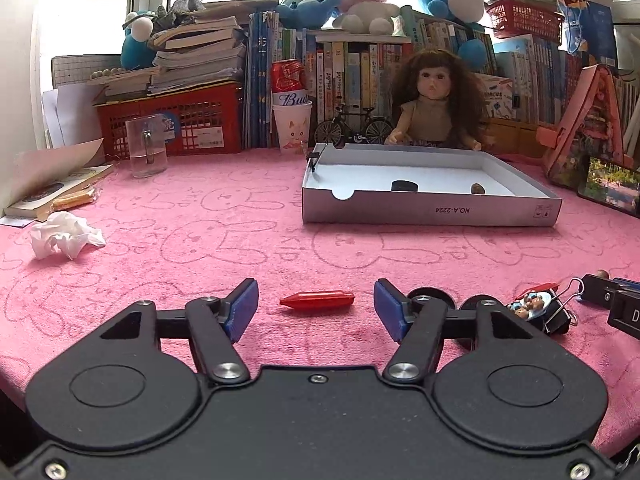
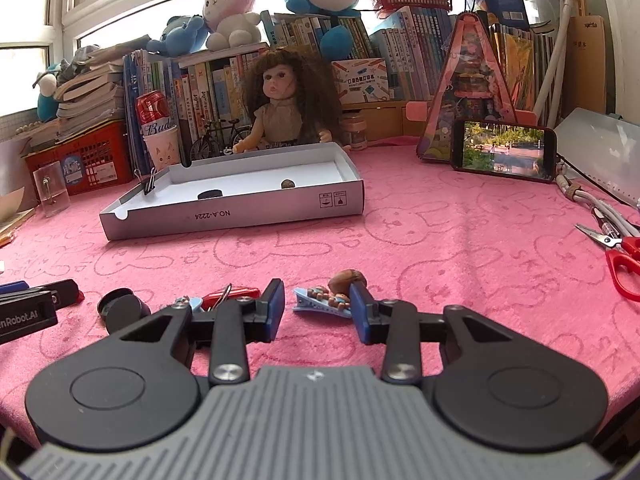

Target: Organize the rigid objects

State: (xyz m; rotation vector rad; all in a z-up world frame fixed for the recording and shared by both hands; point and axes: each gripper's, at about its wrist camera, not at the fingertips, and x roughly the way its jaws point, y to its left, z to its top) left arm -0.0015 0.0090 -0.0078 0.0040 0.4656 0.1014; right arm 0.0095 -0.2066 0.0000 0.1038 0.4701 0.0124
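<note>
My left gripper (image 1: 316, 291) stands open low over the pink cloth. A red torpedo-shaped piece (image 1: 317, 301) lies between its blue pads, touching neither. My right gripper (image 2: 316, 292) is open too. A blue hair clip with little bears (image 2: 322, 301) lies on the cloth between its fingertips, its right end hidden behind the right pad. A brown nut (image 2: 348, 277) sits just beyond the clip. The white cardboard box (image 2: 240, 216) farther back holds a black disc (image 2: 210, 194) and a second brown nut (image 2: 287, 184), with a binder clip (image 2: 150, 184) on its left rim.
Two black round caps (image 2: 120, 306), another bear clip with a binder clip (image 1: 536, 308) and a red piece (image 2: 236, 294) lie between the grippers. Red scissors (image 2: 620, 256) and a phone (image 2: 504, 154) are at the right. A glass mug (image 1: 146, 146), crumpled tissue (image 1: 64, 234), doll (image 1: 432, 100) and books stand behind.
</note>
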